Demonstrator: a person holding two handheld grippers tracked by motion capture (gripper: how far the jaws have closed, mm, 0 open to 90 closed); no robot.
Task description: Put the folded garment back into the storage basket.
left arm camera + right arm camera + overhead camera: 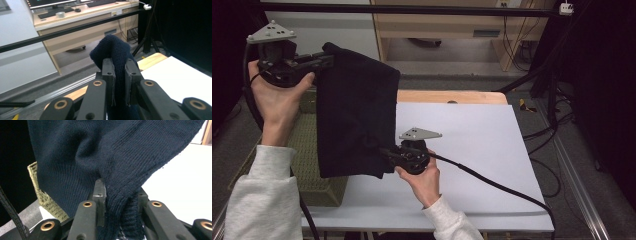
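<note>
A: Where's the dark knit garment (354,117) rel. to the basket (309,145)?

B: It's held up in the air, hung just above and to the right of the olive woven basket, covering the basket's right side in the high view. Its lower edge is seen just over the basket's right rim, whether touching can't be told.

A: Left gripper (324,61)?

B: It's raised above the basket's far end, well over it. Its jaws are clamped on a bunched top corner of the garment. In the left gripper view the gripper (119,72) is seen w/ a fold of navy knit (115,53) pinched between both pads, a hump of cloth standing up past the tips.

A: Right gripper (388,152)?

B: It's held lower, just right of the basket's near right corner, over the white sheet (472,150). Jaws are closed on the garment's lower right edge. In the right gripper view the gripper (120,192) is seen w/ ribbed edge cloth (117,157) squeezed between the jaws; the rest is spread upward and across.

A: Basket seen there too?

B: Yes, a corner of the basket (43,195) is seen below left of the cloth, behind it.

A: Hands?

B: The left hand (277,102) is wrapped under its gripper above the basket's left side; the right hand (424,180) is placed right of the basket, over the sheet. Grey sleeves are worn on both arms.

A: Table (447,96)?

B: A wood edge is shown beyond the sheet, to the basket's far right.
</note>
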